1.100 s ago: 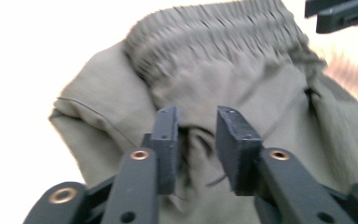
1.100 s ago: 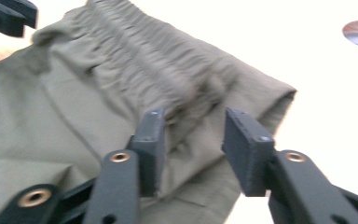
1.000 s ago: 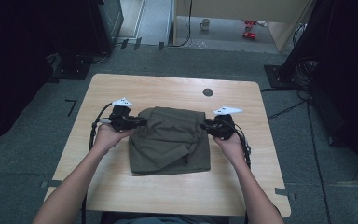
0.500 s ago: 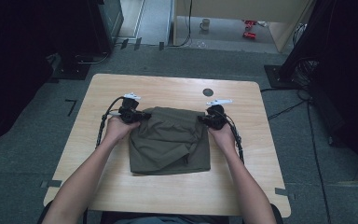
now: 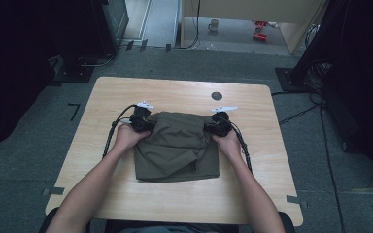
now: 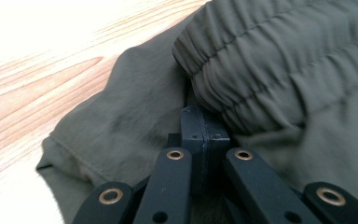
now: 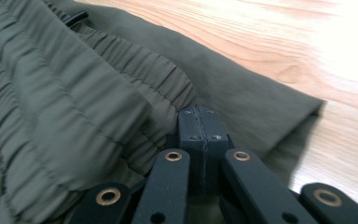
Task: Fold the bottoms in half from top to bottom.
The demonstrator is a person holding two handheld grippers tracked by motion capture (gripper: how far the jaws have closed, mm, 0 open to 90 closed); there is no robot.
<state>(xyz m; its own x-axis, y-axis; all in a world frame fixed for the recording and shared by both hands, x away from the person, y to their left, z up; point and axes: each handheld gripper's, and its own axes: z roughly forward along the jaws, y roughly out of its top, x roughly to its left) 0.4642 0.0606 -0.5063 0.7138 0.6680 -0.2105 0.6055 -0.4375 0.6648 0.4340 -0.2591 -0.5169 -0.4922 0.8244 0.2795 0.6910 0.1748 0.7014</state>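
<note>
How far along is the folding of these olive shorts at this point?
Done: the olive shorts already lie folded into a compact block on the table. In hand: the left gripper and right gripper sit shut at the elastic waistband ends. Left: probably one more fold, or a final straightening.

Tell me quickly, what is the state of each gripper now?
Left gripper: closed, jaws together against the green garment.
Right gripper: closed, jaws together at the garment's waistband.

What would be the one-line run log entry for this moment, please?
scene: folded olive garment on wooden table | left gripper: shut at waistband | right gripper: shut at waistband
</note>
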